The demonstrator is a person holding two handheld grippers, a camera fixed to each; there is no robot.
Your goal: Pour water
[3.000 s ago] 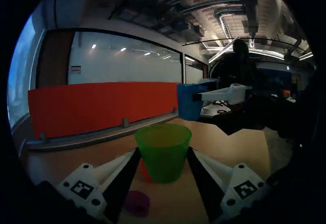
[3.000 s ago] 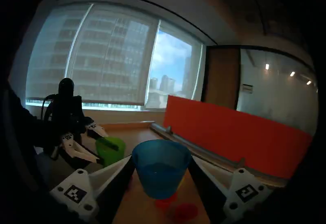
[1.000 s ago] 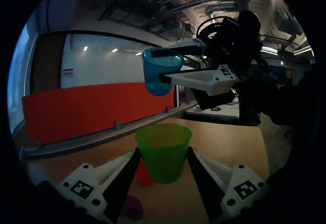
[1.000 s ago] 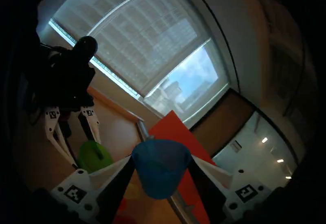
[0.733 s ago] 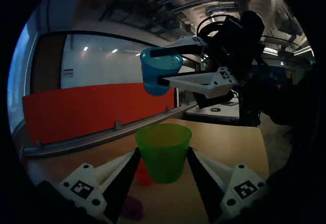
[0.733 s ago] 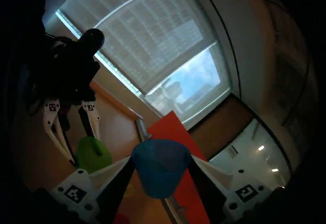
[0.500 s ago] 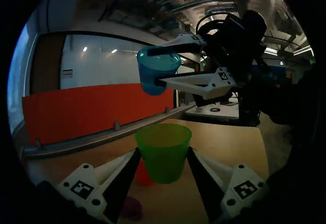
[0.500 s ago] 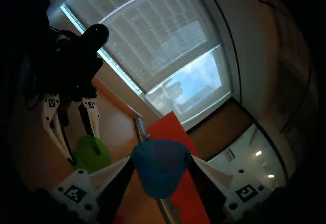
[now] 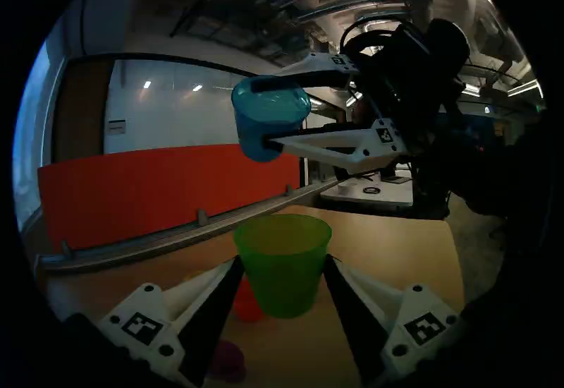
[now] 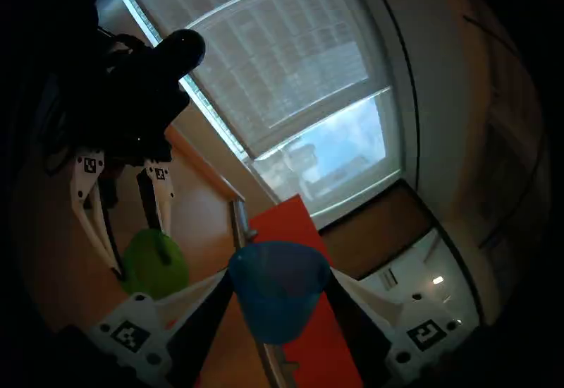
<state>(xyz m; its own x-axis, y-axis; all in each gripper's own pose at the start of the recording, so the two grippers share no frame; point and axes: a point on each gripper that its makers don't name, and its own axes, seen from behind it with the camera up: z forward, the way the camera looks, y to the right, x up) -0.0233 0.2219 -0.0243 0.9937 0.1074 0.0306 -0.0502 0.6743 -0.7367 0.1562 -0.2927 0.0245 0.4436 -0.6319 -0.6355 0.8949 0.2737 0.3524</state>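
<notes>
Holding green cup (image 9: pixel 283 282): left hand-held gripper (image 9: pixel 282 262); right hand-held gripper (image 10: pixel 279 279) holds blue cup (image 10: pixel 278 300) above.

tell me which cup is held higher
The blue cup, held tilted by the right gripper, above the upright green cup in the left gripper.

You are working over a wooden worktop (image 9: pixel 395 247) where a small red cup (image 9: pixel 247 307) is standing and a purple piece (image 9: pixel 227 361) is lying nearer you. An orange panel (image 9: pixel 162 183) is running along the far edge; blinds (image 10: pixel 282 56) are covering most of the window (image 10: pixel 335 141).
</notes>
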